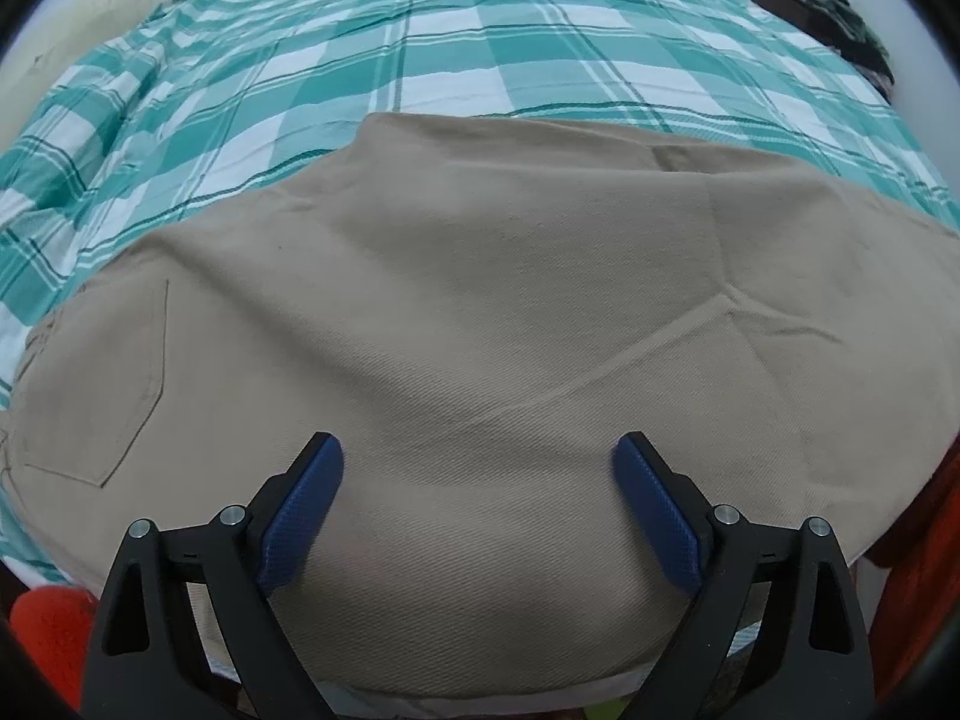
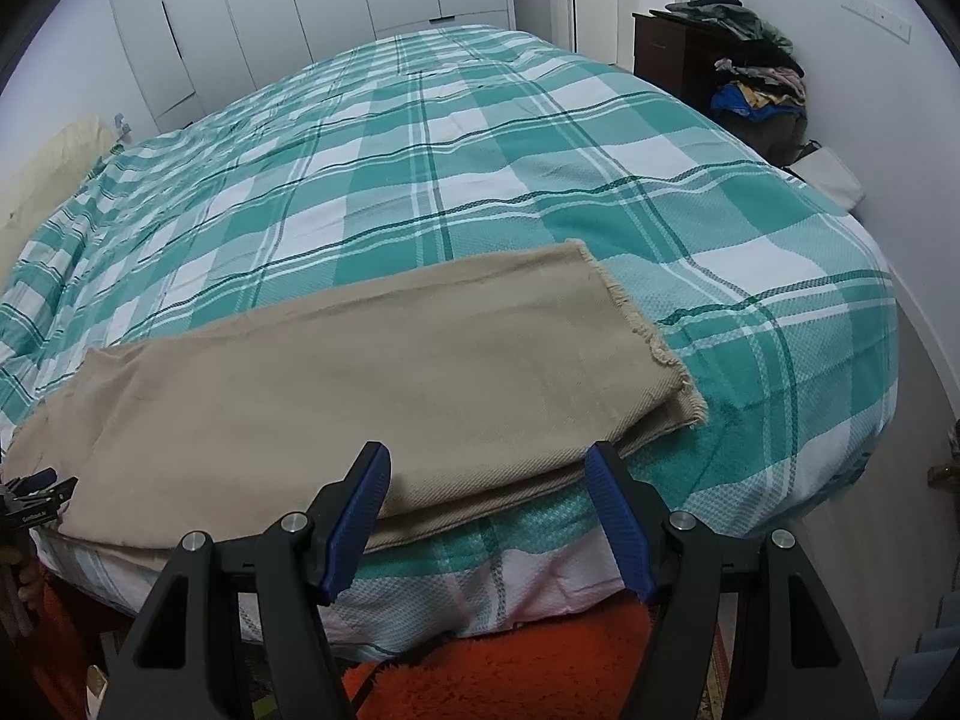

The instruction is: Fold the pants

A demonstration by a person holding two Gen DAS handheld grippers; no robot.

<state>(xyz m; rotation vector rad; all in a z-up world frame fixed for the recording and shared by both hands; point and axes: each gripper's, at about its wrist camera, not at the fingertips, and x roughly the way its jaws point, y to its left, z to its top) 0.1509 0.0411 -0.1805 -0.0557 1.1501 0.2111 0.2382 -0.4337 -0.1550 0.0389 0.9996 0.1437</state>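
From my left wrist view, I see the khaki pants (image 1: 480, 312) spread flat on the green-and-white checked bedspread (image 1: 372, 60), lying along the near edge of the bed. A stitched back pocket (image 1: 102, 402) shows at the left end of the cloth. My left gripper (image 1: 477, 456) hangs over the pants with its 2 blue pads (image 1: 300, 516) wide apart; the fabric runs beneath and between them, and neither pad pinches it.

From my right wrist view, the pants (image 2: 336, 396) are doubled over, 1 leg stacked on the other, with the frayed hems (image 2: 654, 354) pointing toward the right edge of the bed. My right gripper (image 2: 489, 480) has its 2 fingers (image 2: 618, 522) parted, astride the folded near edge of the legs, close to the hems. I cannot tell whether the pads touch the cloth. An orange rug (image 2: 510, 666) lies on the floor below the bed's near edge.
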